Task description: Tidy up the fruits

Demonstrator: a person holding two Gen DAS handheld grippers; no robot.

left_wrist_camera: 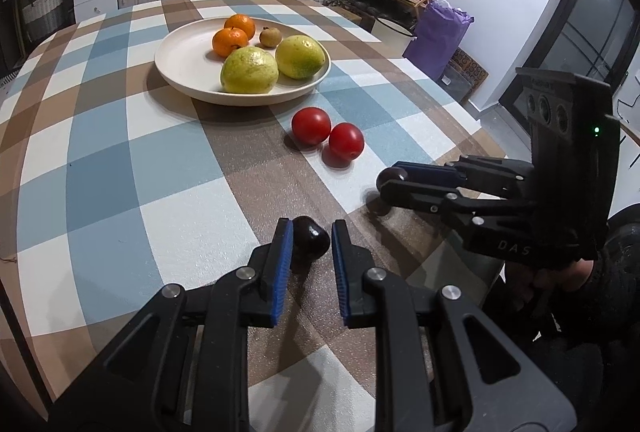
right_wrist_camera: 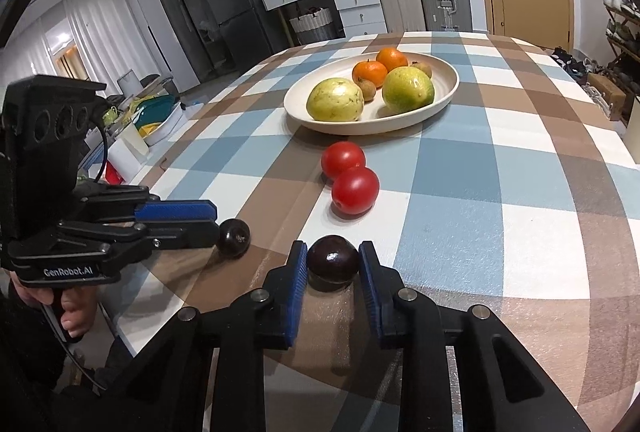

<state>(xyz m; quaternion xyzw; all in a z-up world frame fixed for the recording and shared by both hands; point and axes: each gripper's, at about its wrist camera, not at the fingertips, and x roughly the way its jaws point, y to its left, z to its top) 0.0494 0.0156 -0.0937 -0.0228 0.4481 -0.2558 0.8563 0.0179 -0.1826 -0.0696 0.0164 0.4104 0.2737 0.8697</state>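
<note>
At lower centre, 1 dark plum [left_wrist_camera: 310,242] is clamped by the left gripper [left_wrist_camera: 308,244], another plum [right_wrist_camera: 333,259] by the right gripper [right_wrist_camera: 333,262]. Next, both probably need lifting to the plate [right_wrist_camera: 448,88] at upper centre.

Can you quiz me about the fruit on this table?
1. True or false: the two red tomatoes lie on the plate.
2. How many oranges are on the plate? A) one B) two C) four
3. Fill in the gap: the left gripper and the right gripper each have their fingers shut on a dark ____.

Key
1. False. They sit on the tablecloth, in front of the plate.
2. B
3. Plum: the left plum and the right plum.
</note>
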